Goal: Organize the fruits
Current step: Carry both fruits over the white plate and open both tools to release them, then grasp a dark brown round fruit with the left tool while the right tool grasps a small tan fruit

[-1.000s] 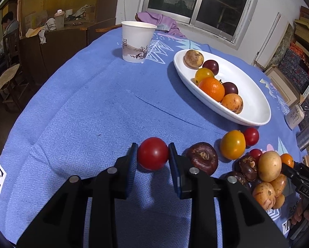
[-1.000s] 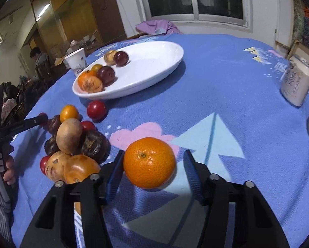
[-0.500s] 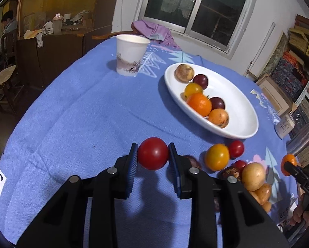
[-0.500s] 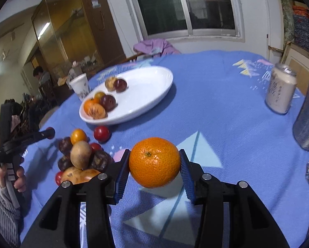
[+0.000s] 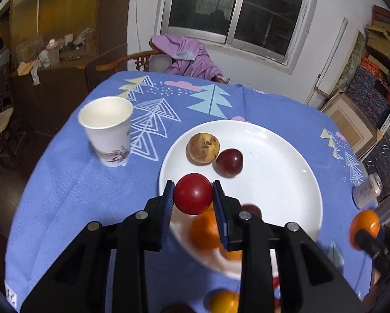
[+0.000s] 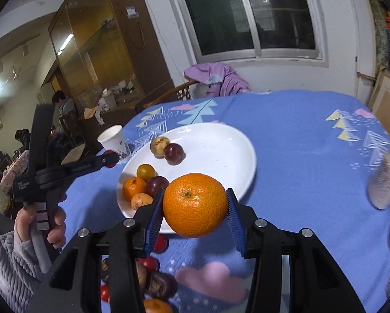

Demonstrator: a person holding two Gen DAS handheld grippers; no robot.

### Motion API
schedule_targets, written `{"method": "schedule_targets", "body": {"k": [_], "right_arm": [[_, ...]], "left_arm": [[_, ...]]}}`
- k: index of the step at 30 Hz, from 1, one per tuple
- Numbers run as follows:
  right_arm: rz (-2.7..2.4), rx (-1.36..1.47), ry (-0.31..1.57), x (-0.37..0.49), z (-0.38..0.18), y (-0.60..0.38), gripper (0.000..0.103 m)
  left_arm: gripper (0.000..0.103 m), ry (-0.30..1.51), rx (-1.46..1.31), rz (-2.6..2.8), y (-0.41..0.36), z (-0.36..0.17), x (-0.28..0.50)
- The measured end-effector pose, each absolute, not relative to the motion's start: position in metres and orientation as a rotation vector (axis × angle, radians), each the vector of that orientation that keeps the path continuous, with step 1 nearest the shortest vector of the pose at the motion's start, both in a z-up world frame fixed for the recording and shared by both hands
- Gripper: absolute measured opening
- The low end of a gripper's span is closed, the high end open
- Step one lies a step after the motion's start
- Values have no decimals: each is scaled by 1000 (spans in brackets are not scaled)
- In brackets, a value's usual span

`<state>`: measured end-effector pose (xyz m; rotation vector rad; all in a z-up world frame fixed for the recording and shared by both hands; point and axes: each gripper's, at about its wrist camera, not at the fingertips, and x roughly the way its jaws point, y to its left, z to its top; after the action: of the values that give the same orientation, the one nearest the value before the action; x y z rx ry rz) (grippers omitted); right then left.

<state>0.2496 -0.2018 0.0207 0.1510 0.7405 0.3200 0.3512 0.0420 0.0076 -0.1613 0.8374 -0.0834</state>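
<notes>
Blue cloth printed with triangles and trees covers the round surface [image 5: 64, 182], under a dark window with a purple garment [image 5: 187, 54] thrown over a chair behind; a paper cup [image 5: 107, 130] stands to the left of the white plate [image 5: 286, 182], and a drinks can [image 6: 385, 180] sits off to the right. Both fruits are mid-carry, so the step in hand looks like delivery to the plate; the left hand-held gripper [image 5: 193, 195] is clamped on a red tomato [image 5: 193, 193], held in the air above the plate's near-left rim; the right hand-held gripper [image 6: 195, 206] pinches a mandarin orange [image 6: 195, 204] between its blue pads, hanging just short of the plate's near edge. On the plate already lie a brown russet fruit [image 5: 202, 147] touching a dark plum [image 5: 229, 162], with a small orange [image 6: 134, 187], a yellow tomato [image 6: 145, 171] and other fruit bunched at the near-left side; more loose fruit [image 6: 153, 284] waits on the cloth below the right gripper. Next, I judge, each gripper should come down over a bare patch of plate, the wide right half looks best, and ease apart low enough that round fruit does not roll off. Both tools point forward and slightly down, roughly level; the person's left hand [image 6: 55, 224] grips its handle from below.
</notes>
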Motion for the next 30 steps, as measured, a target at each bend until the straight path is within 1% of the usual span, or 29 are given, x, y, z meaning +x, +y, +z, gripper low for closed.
{"method": "schedule_targets", "body": {"k": [7,10,11,13,14,18,19,20,21,22,24,27,30], "right_arm": [[307,114,802,292,-13,-183,47],[335,141,811,294,-18,-184,48],[347,154,821,295,-19,-185,48],[349,174,806,293,-16,-187,49],[349,178,789,289,-12,-188,49],[352,194,719,269,19,-197,49],[353,200,700,261,27,-201,51],[353,205,681,251,35,-204,57],[349,208,666,242,39,-208,60],[339,208,649,229,43,-211,63],[334,212,644,210,43,-218,63],[326,209,671,185,31,-223,64],[327,219,710,168,11,-225,64]], "left_arm": [[29,902,-210,-93,38,-36,404],[30,879,-197,-93,33,-43,407],[32,871,-194,-93,31,-42,406],[45,864,-184,-98,29,-41,403],[45,859,-174,-101,29,-39,400],[45,815,-116,-92,35,-16,371],[45,808,-115,-93,39,-10,362],[45,804,-114,-94,45,-4,350],[48,800,-113,-91,50,0,339],[52,795,-111,-83,56,3,325],[54,792,-108,-66,65,2,299],[61,819,-121,-63,77,-13,262],[61,861,-180,-65,91,-32,239]]}}
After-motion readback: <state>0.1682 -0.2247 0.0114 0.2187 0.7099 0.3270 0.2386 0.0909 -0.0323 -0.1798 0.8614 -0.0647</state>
